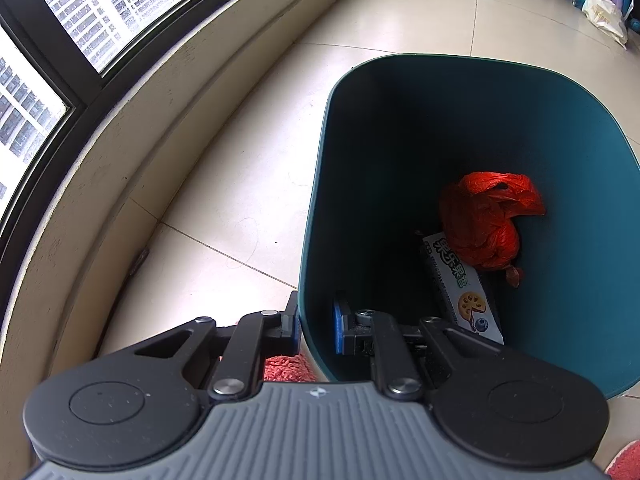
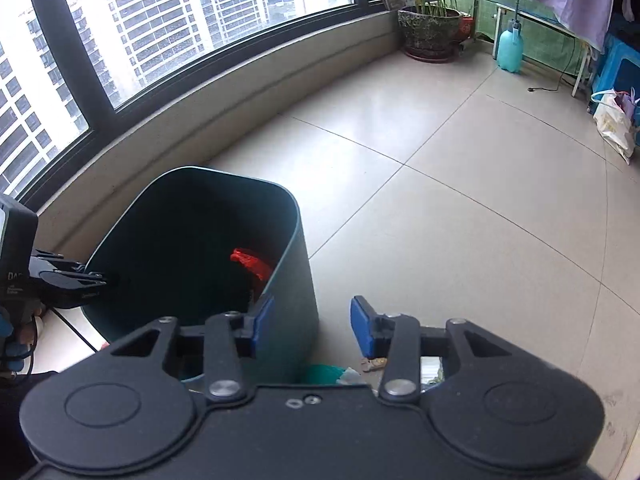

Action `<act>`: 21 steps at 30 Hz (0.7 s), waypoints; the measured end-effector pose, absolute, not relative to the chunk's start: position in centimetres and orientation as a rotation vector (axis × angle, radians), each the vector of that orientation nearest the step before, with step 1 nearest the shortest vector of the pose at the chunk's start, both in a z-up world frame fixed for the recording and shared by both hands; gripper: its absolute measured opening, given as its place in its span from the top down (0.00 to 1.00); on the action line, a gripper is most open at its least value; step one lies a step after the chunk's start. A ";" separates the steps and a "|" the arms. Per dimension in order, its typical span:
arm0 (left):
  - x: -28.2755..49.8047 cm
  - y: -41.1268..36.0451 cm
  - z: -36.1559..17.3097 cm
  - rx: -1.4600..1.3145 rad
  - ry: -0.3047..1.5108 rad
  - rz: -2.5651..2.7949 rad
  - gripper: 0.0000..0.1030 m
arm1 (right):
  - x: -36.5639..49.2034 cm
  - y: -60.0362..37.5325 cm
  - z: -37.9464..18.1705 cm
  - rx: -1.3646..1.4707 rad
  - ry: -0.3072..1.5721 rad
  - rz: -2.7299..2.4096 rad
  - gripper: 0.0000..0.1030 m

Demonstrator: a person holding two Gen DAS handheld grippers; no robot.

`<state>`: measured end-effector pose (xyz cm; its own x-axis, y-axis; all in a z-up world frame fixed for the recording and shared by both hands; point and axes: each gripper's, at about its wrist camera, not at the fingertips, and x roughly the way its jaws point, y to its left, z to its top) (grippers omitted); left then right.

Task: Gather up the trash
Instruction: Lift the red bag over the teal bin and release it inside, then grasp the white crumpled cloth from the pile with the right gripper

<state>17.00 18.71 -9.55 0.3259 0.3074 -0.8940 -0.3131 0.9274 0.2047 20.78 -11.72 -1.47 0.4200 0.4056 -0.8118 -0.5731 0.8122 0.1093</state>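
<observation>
Clamping the teal trash bin (image 1: 400, 92) by its near rim steadies it, the left gripper (image 1: 316, 326) pinching the wall, while the right gripper (image 2: 312, 322) hangs apart and empty beside it.

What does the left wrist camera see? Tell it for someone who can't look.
The left gripper clamps the rim of a dark teal trash bin on a tiled floor. Inside lie a crumpled red plastic bag and a small printed box.

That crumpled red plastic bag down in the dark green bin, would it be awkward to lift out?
The crumpled red plastic bag looks thin and wrinkled, so it is probably floppy and light. Its glossy film may slip between pads. It would likely sag rather than keep shape, resting loosely on the printed cardboard box.
</observation>
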 end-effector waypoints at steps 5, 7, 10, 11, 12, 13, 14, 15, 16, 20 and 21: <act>17.1 18.7 -9.7 -0.005 1.175 0.420 0.86 | 22.3 -15.0 -6.0 -0.199 1.042 0.537 0.54; 17.2 18.7 -9.6 -0.012 1.178 0.422 0.86 | 22.8 -15.5 -8.2 -0.220 1.091 0.541 0.42; 17.3 18.9 -9.6 -0.026 1.184 0.425 0.86 | 23.6 -15.8 -12.2 -0.297 1.161 0.523 0.36; 17.3 18.9 -9.6 -0.030 1.185 0.426 0.86 | 23.9 -15.8 -13.7 -0.315 1.188 0.509 0.36; 17.3 19.0 -9.6 -0.031 1.185 0.426 0.86 | 24.3 -15.8 -15.2 -0.330 1.217 0.493 0.35; 17.3 19.0 -9.6 -0.030 1.185 0.427 0.86 | 24.8 -16.2 -16.6 -0.334 1.244 0.473 0.35; 17.3 18.9 -9.6 -0.027 1.184 0.427 0.86 | 25.2 -16.4 -17.9 -0.326 1.264 0.448 0.35; 17.3 18.9 -9.6 -0.022 1.184 0.427 0.86 | 25.5 -16.6 -19.3 -0.309 1.283 0.425 0.35; 17.2 18.8 -9.6 -0.017 1.183 0.428 0.86 | 25.8 -16.7 -20.7 -0.284 1.307 0.404 0.35; 17.3 18.7 -9.6 -0.015 1.184 0.427 0.86 | 26.5 -17.5 -25.1 -0.200 1.377 0.336 0.35; 17.3 18.7 -9.6 -0.018 1.185 0.426 0.86 | 26.6 -17.6 -25.9 -0.176 1.387 0.324 0.35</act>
